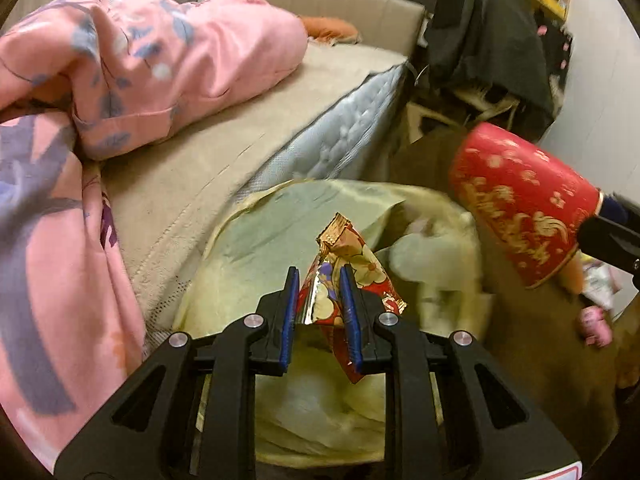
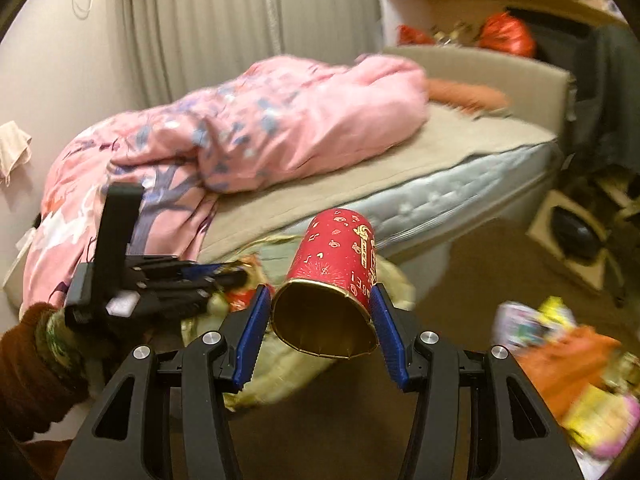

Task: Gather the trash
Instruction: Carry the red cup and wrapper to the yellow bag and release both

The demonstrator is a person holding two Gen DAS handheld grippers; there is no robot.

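Observation:
My left gripper (image 1: pixel 320 284) is shut on a crumpled red and gold snack wrapper (image 1: pixel 348 268), held over the open mouth of a pale yellow-green trash bag (image 1: pixel 256 240) on the floor beside the bed. My right gripper (image 2: pixel 318 308) is shut on a red paper cup (image 2: pixel 340 256) with gold print, its gold-lined mouth facing the camera. The cup also shows in the left wrist view (image 1: pixel 520 200), tilted, above the bag's right side. The left gripper shows in the right wrist view (image 2: pixel 236 278), at the bag (image 2: pixel 280 364).
A bed with a grey mattress (image 1: pixel 328 136) and a pink floral duvet (image 1: pixel 140 68) stands to the left. Brown carpet (image 2: pixel 460 272) lies around the bag. Loose colourful packets (image 2: pixel 560 360) lie on the floor at right. Dark clothes (image 1: pixel 492 40) hang at the back right.

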